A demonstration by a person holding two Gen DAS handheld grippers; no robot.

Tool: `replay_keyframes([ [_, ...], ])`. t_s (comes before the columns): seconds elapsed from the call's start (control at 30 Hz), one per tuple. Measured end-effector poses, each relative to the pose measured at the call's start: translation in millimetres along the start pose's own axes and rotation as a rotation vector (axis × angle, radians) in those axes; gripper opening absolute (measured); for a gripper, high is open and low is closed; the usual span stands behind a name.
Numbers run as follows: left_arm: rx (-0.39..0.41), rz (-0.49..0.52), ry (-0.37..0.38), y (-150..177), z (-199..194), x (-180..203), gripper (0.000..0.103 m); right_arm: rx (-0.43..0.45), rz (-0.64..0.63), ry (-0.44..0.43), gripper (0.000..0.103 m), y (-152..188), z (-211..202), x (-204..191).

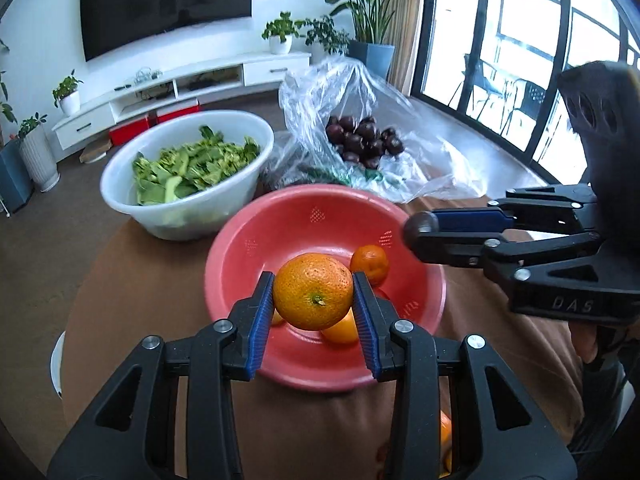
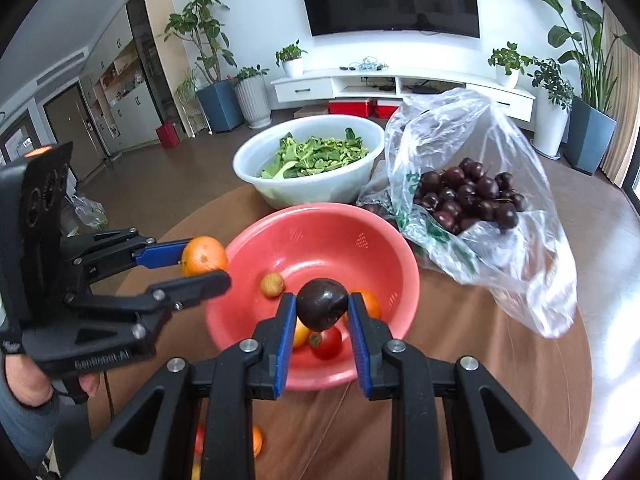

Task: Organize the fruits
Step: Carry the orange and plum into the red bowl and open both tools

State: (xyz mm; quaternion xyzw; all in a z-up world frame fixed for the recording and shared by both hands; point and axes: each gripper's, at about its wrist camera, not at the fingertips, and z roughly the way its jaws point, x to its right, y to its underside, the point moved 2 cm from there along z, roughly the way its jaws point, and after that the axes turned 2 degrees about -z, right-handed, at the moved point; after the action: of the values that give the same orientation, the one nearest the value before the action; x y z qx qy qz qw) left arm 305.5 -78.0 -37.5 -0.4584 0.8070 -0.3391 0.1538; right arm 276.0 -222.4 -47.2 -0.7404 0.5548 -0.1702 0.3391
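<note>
A large orange (image 1: 313,291) is clamped between the blue pads of my left gripper (image 1: 314,300), held over the near rim of the red colander bowl (image 1: 240,248). My right gripper (image 2: 322,312) is shut on a dark purple fruit (image 2: 322,305) above the same bowl (image 2: 256,248). Inside the bowl lie a smaller orange (image 1: 370,263), a tomato (image 2: 327,343), a small tan fruit (image 2: 272,284) and other orange pieces. Each gripper shows in the other's view: the right gripper (image 1: 416,232) at the right edge, the left gripper (image 2: 204,264) with its orange at the left.
A white basin of green leaves (image 1: 120,188) stands behind the bowl on the brown round table (image 1: 140,280). A clear plastic bag of dark fruits (image 2: 472,196) lies at the right rear. More oranges (image 2: 257,440) rest near the table's front edge. A hand (image 2: 24,384) grips the left tool.
</note>
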Motion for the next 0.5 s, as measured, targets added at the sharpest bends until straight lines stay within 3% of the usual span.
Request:
replay_keyframes([
  [0.23, -0.065, 0.005, -0.003, 3, 47, -6, 0.036, -0.056, -0.022, 0.013, 0.028, -8, 41, 2],
  [0.5, -0.096, 0.015, -0.008, 7, 74, -10, 0.036, -0.098, -0.040, 0.033, 0.028, -9, 68, 6],
])
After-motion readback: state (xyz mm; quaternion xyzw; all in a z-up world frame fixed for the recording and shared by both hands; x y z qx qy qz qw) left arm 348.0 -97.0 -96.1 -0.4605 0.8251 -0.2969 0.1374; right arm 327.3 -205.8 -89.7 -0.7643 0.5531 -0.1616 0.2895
